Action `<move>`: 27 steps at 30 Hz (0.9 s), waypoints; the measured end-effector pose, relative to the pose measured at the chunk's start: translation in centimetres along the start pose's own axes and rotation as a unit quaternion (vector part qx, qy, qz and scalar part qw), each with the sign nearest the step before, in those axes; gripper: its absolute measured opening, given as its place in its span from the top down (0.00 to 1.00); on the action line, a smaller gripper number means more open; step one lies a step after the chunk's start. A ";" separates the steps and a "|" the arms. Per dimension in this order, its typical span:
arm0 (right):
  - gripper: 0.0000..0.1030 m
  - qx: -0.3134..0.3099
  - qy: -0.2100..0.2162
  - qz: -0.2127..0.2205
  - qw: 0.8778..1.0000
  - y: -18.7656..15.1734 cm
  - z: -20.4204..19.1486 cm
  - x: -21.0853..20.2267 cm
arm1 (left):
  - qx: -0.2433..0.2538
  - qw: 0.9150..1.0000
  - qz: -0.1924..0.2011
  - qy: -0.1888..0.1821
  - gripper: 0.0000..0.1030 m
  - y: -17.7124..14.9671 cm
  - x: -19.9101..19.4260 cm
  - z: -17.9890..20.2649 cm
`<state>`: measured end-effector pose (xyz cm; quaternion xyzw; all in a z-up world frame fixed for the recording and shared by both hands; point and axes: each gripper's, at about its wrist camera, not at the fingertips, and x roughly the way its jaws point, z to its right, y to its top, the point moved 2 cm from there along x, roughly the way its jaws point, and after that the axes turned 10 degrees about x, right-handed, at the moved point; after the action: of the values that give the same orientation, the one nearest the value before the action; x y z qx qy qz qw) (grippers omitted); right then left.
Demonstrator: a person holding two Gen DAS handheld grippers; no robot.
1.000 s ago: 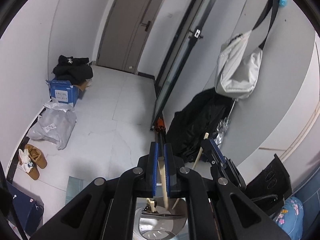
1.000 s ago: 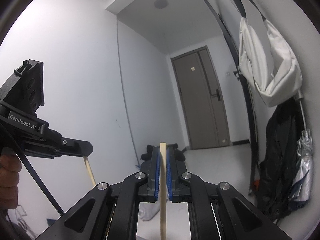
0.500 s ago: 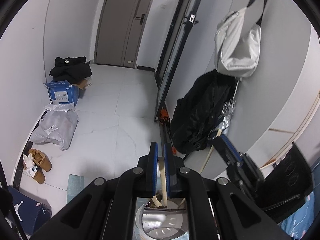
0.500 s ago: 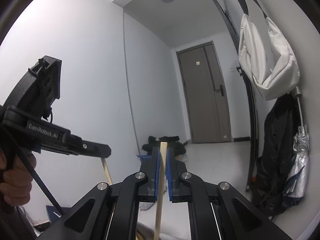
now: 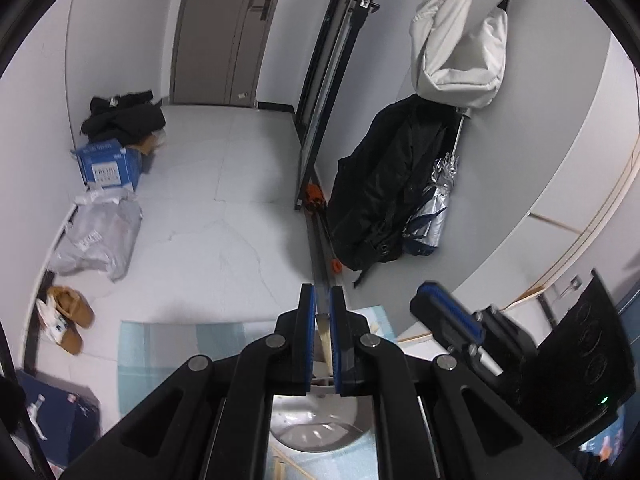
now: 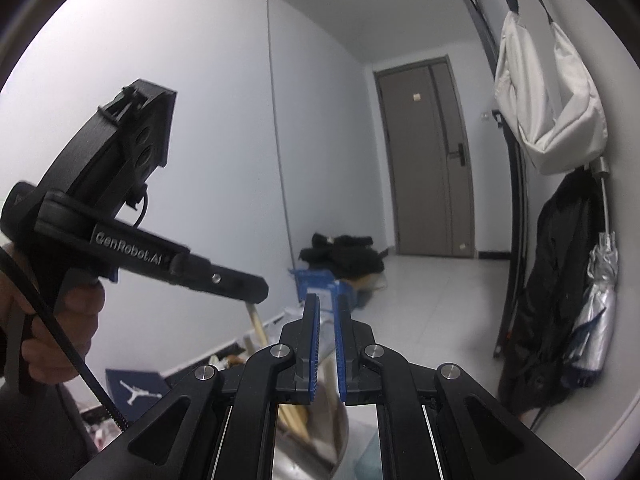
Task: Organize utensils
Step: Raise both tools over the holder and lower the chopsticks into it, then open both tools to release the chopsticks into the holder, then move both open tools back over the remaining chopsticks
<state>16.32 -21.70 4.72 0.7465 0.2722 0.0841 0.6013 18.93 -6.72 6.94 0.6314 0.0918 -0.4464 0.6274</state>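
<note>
Chopstick [image 5: 322, 334] | pinched by left tool [image 5: 322, 312] | right tool [image 6: 325, 320] slightly spread, empty

Between your left gripper's [image 5: 321, 320] ribbed blue pads sits a pale, matt wooden stick [image 5: 325, 342]. Below it, the shiny metal cup [image 5: 316, 428] reflects light. Your right gripper [image 6: 325, 320] is matt black plastic with bright steel screws. Ahead lie a glossy tiled floor [image 5: 224, 240], a crinkled silvery umbrella [image 5: 434, 208] and a soft white cloth bag [image 5: 460, 48].
</note>
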 end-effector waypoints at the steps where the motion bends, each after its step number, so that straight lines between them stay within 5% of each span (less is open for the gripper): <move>1: 0.91 0.001 0.000 -0.007 1.000 -0.2 -0.1 -0.1 | -0.004 1.000 -0.001 -0.001 0.97 0.0 -0.1 0.0; 4: 0.90 0.008 -0.002 -0.034 0.999 -0.6 0.0 -0.6 | -0.011 1.000 -0.009 0.007 0.86 -0.1 -0.2 -0.2; 6: 0.87 0.018 -0.011 -0.032 0.999 -0.8 0.2 -1.8 | -0.012 1.000 -0.004 0.025 0.71 -0.2 -0.8 -0.3; 9: 0.71 0.039 -0.027 -0.025 0.999 -0.5 0.7 -3.8 | -0.022 0.998 0.015 0.051 0.40 -0.5 -2.2 -0.6; 12: 0.60 0.050 -0.038 -0.020 0.998 0.0 0.7 -5.7 | -0.034 0.995 0.038 0.083 0.29 -1.2 -3.9 -0.6; 19: 0.36 0.056 -0.040 -0.013 0.998 0.7 -1.2 -8.8 | -0.021 0.990 0.052 0.131 0.23 -3.3 -6.6 1.5; 27: 0.26 0.050 -0.042 -0.015 0.998 0.0 -4.5 -11.0 | -0.012 0.976 0.100 0.192 0.06 -5.9 -9.6 2.3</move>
<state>5.03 -23.45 8.11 0.7745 0.2618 0.0296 0.5752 8.30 -3.30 9.73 0.7038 0.1523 -0.2510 0.6469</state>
